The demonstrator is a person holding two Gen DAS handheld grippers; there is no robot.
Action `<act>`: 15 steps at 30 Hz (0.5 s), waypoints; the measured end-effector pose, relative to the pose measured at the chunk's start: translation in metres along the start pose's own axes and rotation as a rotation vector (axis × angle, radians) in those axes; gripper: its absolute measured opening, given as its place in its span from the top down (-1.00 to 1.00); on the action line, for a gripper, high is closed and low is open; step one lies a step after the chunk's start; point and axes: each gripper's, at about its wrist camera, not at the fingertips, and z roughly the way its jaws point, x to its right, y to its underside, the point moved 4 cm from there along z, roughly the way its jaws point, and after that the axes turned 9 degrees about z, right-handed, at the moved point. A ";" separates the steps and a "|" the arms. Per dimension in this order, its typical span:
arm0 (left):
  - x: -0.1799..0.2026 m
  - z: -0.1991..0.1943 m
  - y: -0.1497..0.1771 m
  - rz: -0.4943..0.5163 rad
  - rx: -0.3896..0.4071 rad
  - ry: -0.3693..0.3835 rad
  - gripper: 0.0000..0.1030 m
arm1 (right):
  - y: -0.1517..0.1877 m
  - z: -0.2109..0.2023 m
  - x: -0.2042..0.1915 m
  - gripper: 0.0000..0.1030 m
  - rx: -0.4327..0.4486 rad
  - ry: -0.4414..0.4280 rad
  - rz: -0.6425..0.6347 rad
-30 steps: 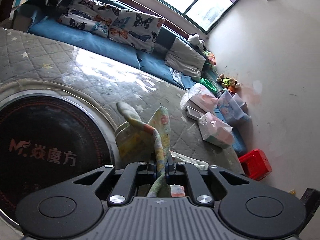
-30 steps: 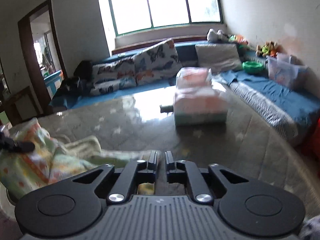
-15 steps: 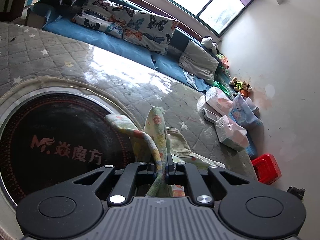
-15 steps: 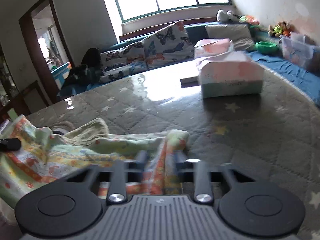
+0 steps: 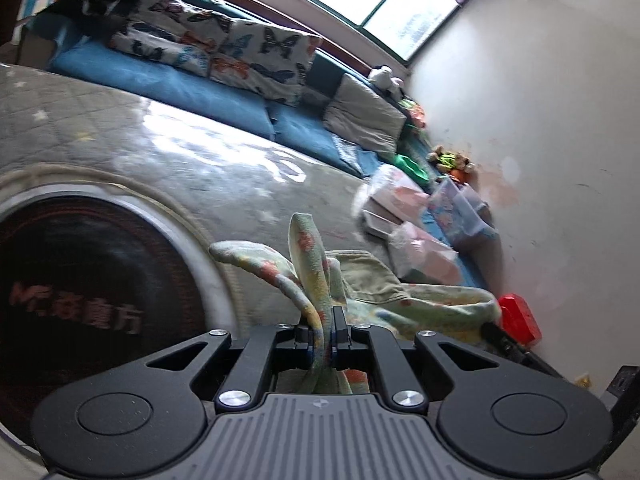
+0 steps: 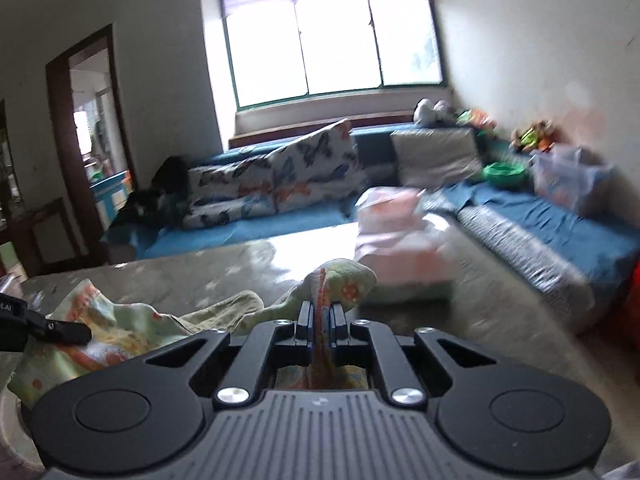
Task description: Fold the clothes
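A pale green garment with orange print [image 5: 372, 284] lies crumpled on the grey quilted table [image 5: 192, 160]. My left gripper [image 5: 323, 316] is shut on one edge of it, and folds of the cloth stand up ahead of the fingertips. My right gripper [image 6: 320, 312] is shut on another edge of the same garment [image 6: 344, 280], which trails left across the table [image 6: 224, 272]. The left gripper's fingers [image 6: 60, 330] show at the left edge of the right wrist view, pinching the cloth.
A round black turntable with red lettering [image 5: 92, 280] sits in the table. Pink tissue packs [image 6: 404, 264] stand at the far side. A blue sofa with butterfly cushions [image 6: 288, 184] runs behind. A red stool [image 5: 518, 316] stands on the floor.
My right gripper has closed on the garment's edge and lifted it; it was open and empty a second ago. My left gripper keeps its hold and has shifted slightly.
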 end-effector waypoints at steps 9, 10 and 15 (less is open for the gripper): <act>0.029 0.029 0.004 0.051 -0.047 0.048 0.83 | 0.009 0.001 0.048 0.85 -0.048 0.140 0.037; 0.025 0.032 0.007 0.044 -0.066 0.037 0.81 | 0.014 0.006 0.052 0.85 -0.073 0.154 0.041; 0.001 0.042 0.018 0.019 -0.122 -0.065 0.56 | 0.041 0.028 0.068 0.75 -0.162 0.212 0.058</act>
